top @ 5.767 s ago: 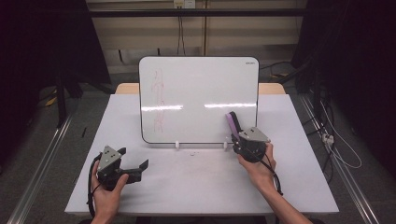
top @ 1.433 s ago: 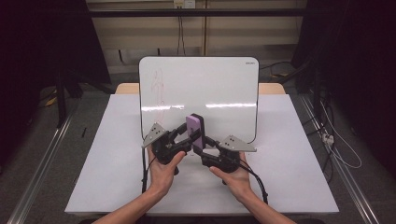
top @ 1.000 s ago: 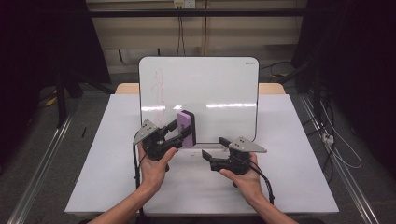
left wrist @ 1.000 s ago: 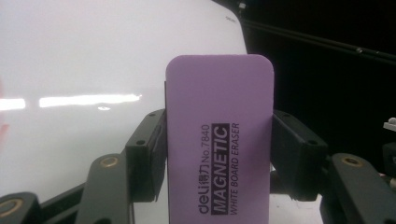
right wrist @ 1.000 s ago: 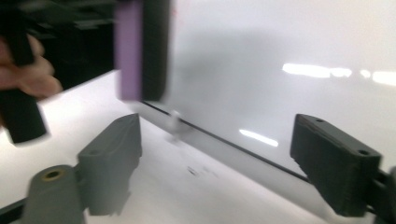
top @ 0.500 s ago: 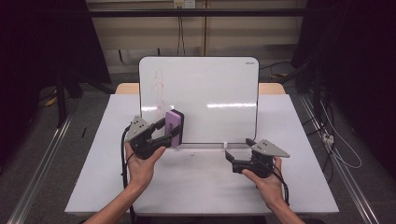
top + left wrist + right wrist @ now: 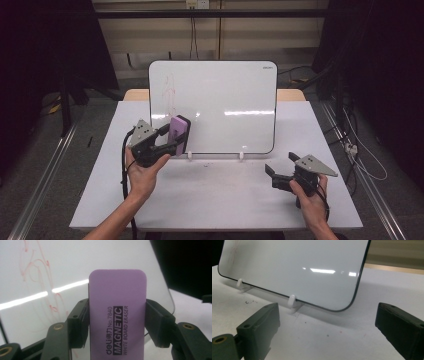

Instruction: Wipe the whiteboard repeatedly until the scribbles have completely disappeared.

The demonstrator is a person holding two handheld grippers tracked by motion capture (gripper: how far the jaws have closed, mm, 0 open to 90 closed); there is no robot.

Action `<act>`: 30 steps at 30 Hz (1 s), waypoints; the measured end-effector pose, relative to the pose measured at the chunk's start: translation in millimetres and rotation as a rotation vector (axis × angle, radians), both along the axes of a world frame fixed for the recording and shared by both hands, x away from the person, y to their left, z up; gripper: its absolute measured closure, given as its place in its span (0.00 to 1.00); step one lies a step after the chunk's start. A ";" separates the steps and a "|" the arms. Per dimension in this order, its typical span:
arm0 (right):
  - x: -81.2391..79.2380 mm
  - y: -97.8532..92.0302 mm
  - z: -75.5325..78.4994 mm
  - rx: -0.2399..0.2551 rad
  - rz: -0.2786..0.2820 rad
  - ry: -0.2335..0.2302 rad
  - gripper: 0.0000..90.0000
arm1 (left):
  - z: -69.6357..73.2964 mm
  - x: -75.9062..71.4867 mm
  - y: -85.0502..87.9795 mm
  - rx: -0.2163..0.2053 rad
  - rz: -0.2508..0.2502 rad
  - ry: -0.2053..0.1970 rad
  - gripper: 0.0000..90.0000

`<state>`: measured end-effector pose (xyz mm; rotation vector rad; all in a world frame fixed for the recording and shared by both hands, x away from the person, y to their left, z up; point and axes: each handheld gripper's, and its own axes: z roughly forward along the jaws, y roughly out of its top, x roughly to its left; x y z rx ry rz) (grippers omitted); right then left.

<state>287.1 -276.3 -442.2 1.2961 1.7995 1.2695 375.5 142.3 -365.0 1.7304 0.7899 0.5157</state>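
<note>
**Eraser held at the whiteboard, right gripper released**

Eraser [image 7: 179, 135], purple, is standing upright between the jaws of the left gripper [image 7: 170, 142], which is clamping it by its two long sides. In the left gripper view the eraser [image 7: 117, 317] is showing its printed face, "MAGNETIC WHITE BOARD ERASER", with a black pad pressing on each side. The left hand [image 7: 142, 172] is carrying the gripper near the lower left part of the whiteboard [image 7: 220, 95], just below faint red marks [image 7: 169, 95] on the board. The red scribbles [image 7: 37, 272] are lying up and to the left of the eraser in the left gripper view. Whether the eraser is touching the board cannot be told.

The board is leaning upright on two small white clips [image 7: 241, 156] on the white table [image 7: 215, 195].

The right gripper [image 7: 277, 176], in the right hand [image 7: 310, 195], is hanging low over the table near its front right, well apart from the eraser. Its jaws, having just been opening, are standing wide with nothing between them; the right gripper view is looking past them at the board's lower corner [image 7: 342, 307] and a clip [image 7: 292, 301].
</note>
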 end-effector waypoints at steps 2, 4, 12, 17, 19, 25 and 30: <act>-2.5 -2.9 -1.4 -0.017 0.000 0.004 0.06 | 1.7 1.0 1.4 0.028 0.005 -0.005 0.46; -4.5 -5.4 -3.4 -0.018 -0.001 0.008 0.06 | 2.9 1.7 2.8 0.047 0.019 -0.013 0.46; -5.4 -6.2 -2.9 -0.007 -0.003 -0.001 0.06 | 12.1 7.2 11.5 0.132 0.062 -0.049 0.46; -7.7 -6.9 -1.8 -0.004 -0.001 -0.006 0.06 | 19.3 12.9 14.3 0.177 0.089 -0.075 0.46; -7.4 -7.0 -1.9 -0.005 -0.002 -0.006 0.06 | 21.9 15.5 15.9 0.189 0.093 -0.078 0.46; -6.5 -6.5 -0.8 -0.005 -0.009 -0.013 0.06 | 34.6 21.7 17.8 0.225 0.125 -0.116 0.46; -6.3 -5.3 -1.2 -0.007 0.000 -0.010 0.06 | 44.8 35.2 18.9 0.261 0.178 -0.147 0.46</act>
